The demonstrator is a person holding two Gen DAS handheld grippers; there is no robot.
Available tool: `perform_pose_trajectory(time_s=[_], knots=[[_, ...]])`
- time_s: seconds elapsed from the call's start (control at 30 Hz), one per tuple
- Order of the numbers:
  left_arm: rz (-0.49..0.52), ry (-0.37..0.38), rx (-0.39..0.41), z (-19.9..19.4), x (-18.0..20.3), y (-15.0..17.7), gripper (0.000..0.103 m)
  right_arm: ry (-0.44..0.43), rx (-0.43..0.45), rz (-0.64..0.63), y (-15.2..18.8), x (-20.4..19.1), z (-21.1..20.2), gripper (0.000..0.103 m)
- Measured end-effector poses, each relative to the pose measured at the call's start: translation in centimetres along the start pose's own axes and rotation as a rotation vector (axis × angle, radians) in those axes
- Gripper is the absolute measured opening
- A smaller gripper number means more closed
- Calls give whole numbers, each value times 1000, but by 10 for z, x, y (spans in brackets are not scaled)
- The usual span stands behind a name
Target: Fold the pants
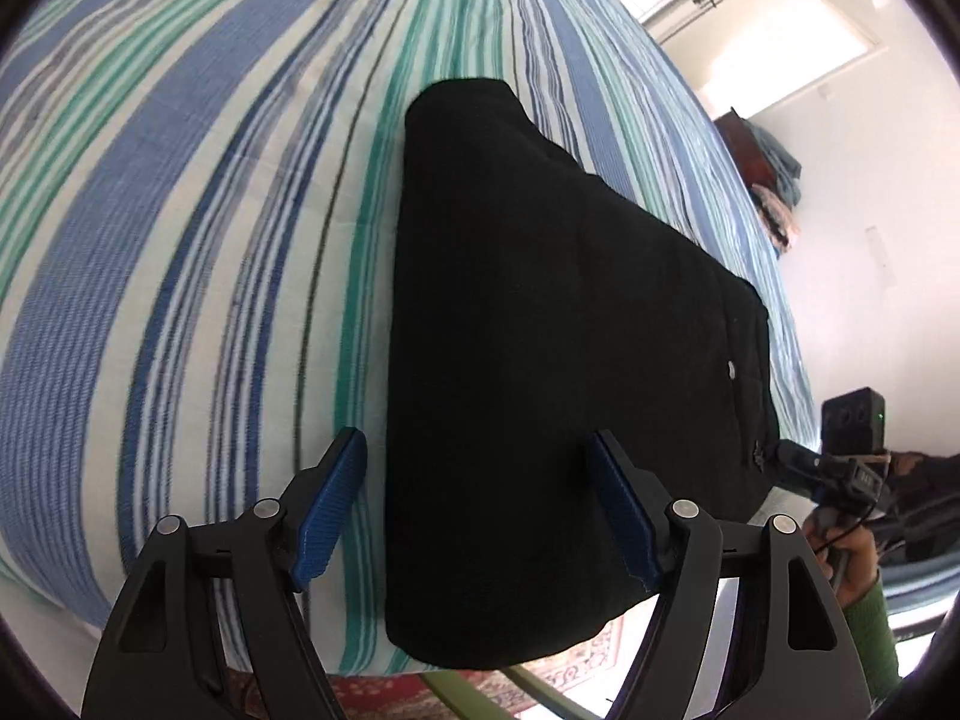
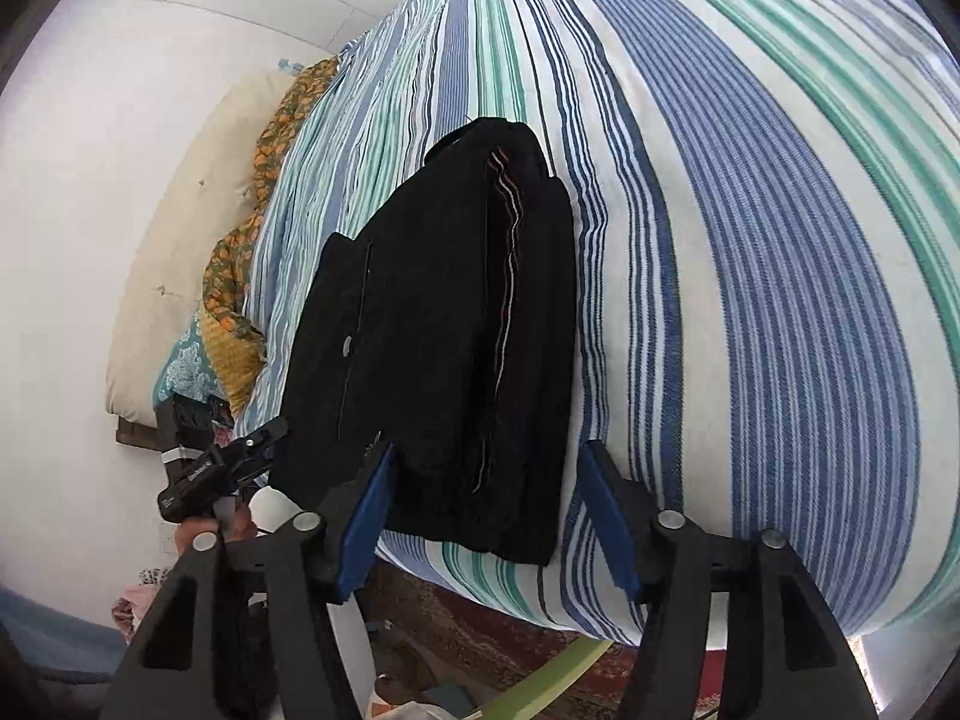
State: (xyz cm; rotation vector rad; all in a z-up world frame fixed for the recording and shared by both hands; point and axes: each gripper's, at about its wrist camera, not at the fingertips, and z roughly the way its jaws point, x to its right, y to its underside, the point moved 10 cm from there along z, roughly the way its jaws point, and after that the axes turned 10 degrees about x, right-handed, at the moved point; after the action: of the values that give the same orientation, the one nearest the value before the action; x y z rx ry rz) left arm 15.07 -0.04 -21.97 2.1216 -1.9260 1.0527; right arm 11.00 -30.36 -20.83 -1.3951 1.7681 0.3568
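Note:
Black pants (image 1: 528, 360) lie folded in a compact stack on a striped bed sheet (image 1: 180, 240), near the bed's front edge. In the right wrist view the pants (image 2: 444, 324) show a thin striped seam and a small button. My left gripper (image 1: 480, 498) is open and empty, its blue-padded fingers (image 1: 327, 516) spread just in front of the stack's near end. My right gripper (image 2: 486, 510) is open and empty, hovering at the stack's other near corner. Each gripper also shows at the edge of the other's view: the right gripper (image 1: 834, 468) and the left gripper (image 2: 222, 468).
The blue, green and white striped sheet (image 2: 750, 240) covers the whole bed. A white pillow (image 2: 186, 228) and a yellow-orange patterned cloth (image 2: 252, 240) lie at the bed's head. A patterned red rug (image 1: 384, 693) lies on the floor below. Clothes hang by the wall (image 1: 774, 180).

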Motion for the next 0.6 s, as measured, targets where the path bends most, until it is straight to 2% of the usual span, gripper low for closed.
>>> perform_pose_trajectory(time_s=[0.07,0.13,0.17,0.2,0.23,0.33,0.43,0.6], knots=[[-17,37,-37,11,5,0,76,-10,-53,21,1,3,9,74],[-7,30,-48,20,10,-2,66,-34,-83,38,0,4,18,75],[12,14,-41,20,12,-3,53,-50,-102,43,1,4,23,70],[32,11,-28,17,16,-4,36,-75,-120,44,1,1,27,60],[39,24,-14,11,22,-8,33,-95,-138,43,2,-3,30,51],[43,56,54,-14,38,-27,28,-118,-115,-10,-2,-23,26,39],[58,90,152,-41,55,-63,26,-170,-63,-46,-19,-53,16,38],[103,51,288,-67,58,-135,27,-239,21,-151,-72,-113,15,38]])
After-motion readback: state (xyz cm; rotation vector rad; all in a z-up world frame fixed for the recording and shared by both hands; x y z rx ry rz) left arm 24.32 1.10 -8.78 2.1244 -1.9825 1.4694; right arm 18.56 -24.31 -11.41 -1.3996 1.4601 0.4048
